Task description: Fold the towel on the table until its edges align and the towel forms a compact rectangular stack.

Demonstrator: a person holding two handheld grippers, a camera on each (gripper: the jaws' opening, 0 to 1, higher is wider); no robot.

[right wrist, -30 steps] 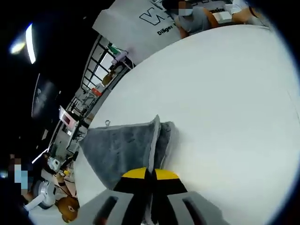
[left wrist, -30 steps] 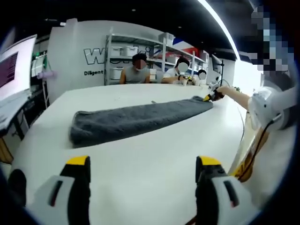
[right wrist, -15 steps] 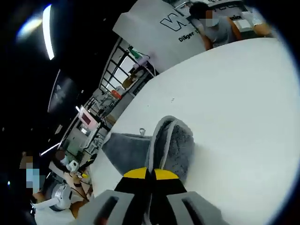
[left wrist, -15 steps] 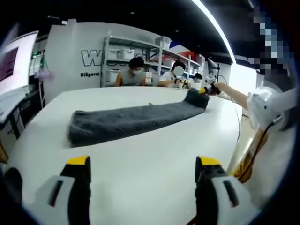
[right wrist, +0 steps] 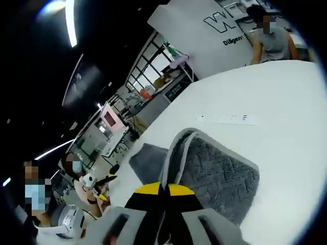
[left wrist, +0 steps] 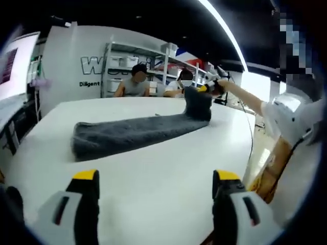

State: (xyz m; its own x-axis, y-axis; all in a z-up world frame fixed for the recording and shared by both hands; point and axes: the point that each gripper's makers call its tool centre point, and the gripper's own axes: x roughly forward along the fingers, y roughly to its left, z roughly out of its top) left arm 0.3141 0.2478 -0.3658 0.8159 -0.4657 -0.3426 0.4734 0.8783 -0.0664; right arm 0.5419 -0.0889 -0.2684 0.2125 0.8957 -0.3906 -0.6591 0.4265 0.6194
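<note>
A long grey towel (left wrist: pixel 134 133) lies folded lengthwise across the white table (left wrist: pixel 153 178). Its far right end is lifted off the table, pinched by my right gripper (left wrist: pixel 208 88), which comes in from the right on a person's arm. In the right gripper view the right gripper (right wrist: pixel 163 190) is shut on the towel (right wrist: pixel 214 171), whose raised end curls over ahead of the jaws. My left gripper (left wrist: pixel 156 178) hovers open over bare table, short of the towel's near left end, with nothing between its fingers.
Several people sit at the table's far side (left wrist: pixel 134 81) before shelves (left wrist: pixel 133 64) and a white wall panel. A monitor (left wrist: pixel 13 66) stands at the left. The person's white sleeve (left wrist: pixel 286 117) and a cable fill the right edge.
My right gripper has lifted the towel's far end off the table and carried it up and leftward over the towel. The left gripper has stayed open over the table.
</note>
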